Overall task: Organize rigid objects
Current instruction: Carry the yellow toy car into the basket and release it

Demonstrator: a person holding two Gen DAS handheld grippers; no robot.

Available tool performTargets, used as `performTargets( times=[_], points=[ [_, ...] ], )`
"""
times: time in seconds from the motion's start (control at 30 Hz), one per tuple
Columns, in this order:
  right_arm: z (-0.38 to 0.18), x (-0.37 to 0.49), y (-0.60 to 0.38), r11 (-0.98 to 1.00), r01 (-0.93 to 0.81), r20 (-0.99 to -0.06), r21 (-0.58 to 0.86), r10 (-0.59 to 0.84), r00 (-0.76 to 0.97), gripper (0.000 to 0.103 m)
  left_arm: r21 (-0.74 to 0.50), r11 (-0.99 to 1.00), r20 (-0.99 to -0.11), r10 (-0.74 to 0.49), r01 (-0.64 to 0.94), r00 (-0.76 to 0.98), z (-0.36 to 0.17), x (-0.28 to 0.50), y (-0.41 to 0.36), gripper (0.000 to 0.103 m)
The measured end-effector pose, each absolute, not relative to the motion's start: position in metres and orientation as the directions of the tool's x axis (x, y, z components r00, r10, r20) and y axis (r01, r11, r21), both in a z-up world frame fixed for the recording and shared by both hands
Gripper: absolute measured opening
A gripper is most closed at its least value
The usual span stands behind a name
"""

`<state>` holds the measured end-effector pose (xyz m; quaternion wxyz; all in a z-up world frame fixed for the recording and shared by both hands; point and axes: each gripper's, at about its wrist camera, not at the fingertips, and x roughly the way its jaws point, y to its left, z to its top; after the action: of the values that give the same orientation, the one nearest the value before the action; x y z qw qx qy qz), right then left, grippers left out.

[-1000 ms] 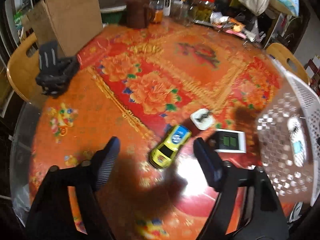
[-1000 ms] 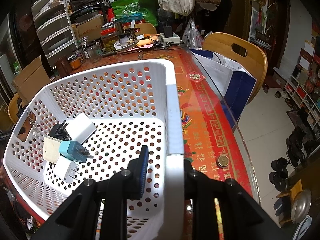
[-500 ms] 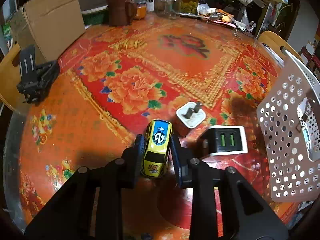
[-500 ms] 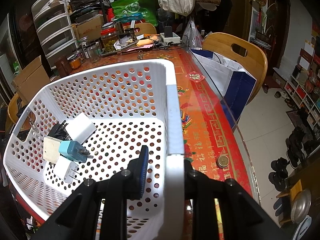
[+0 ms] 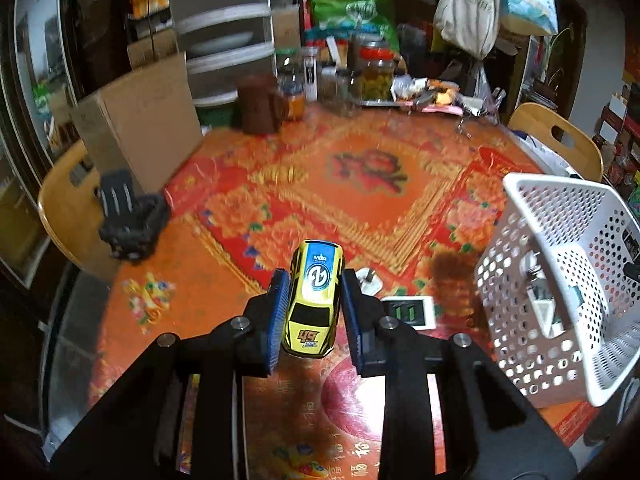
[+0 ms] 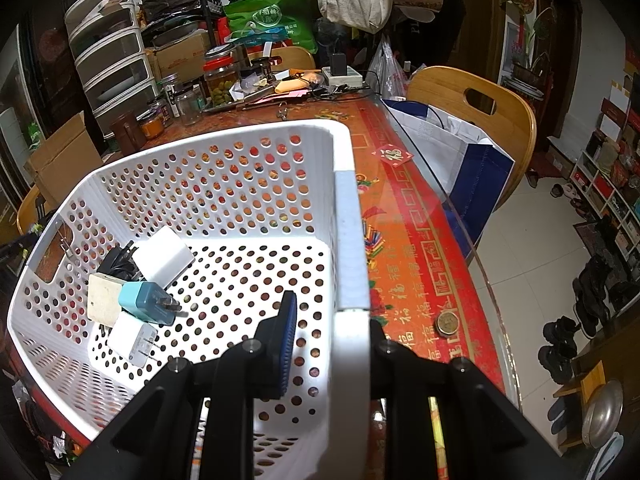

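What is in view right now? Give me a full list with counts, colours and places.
toy car: 1, yellow with blue roof, lifted between the left jaws
basket: 1, white perforated, on the table, wall gripped by the right jaws
chargers in basket: about 4, white, cream and teal, plus something black, far-left corner of the basket floor
plug adapter: 1, white, on the tablecloth
dual-port charger: 1, white with black face, beside the adapter
coin: 1, brass, near the table edge
jars: several, glass, far side
left gripper: 1, black
right gripper: 1, black
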<state>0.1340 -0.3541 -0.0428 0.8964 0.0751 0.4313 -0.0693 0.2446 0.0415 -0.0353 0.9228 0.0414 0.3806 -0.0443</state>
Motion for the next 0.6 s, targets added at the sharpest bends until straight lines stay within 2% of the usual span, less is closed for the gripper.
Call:
performTargets(
  times=[0.6],
  points=[
    [-0.042,0.136,-0.353,0.981,0.181,-0.783,0.074,-0.055,0.619,0.022,0.084,0.968,-0.622,-0.133,0.235,0.771,0.048,0.203,-0.034,0.024]
  ],
)
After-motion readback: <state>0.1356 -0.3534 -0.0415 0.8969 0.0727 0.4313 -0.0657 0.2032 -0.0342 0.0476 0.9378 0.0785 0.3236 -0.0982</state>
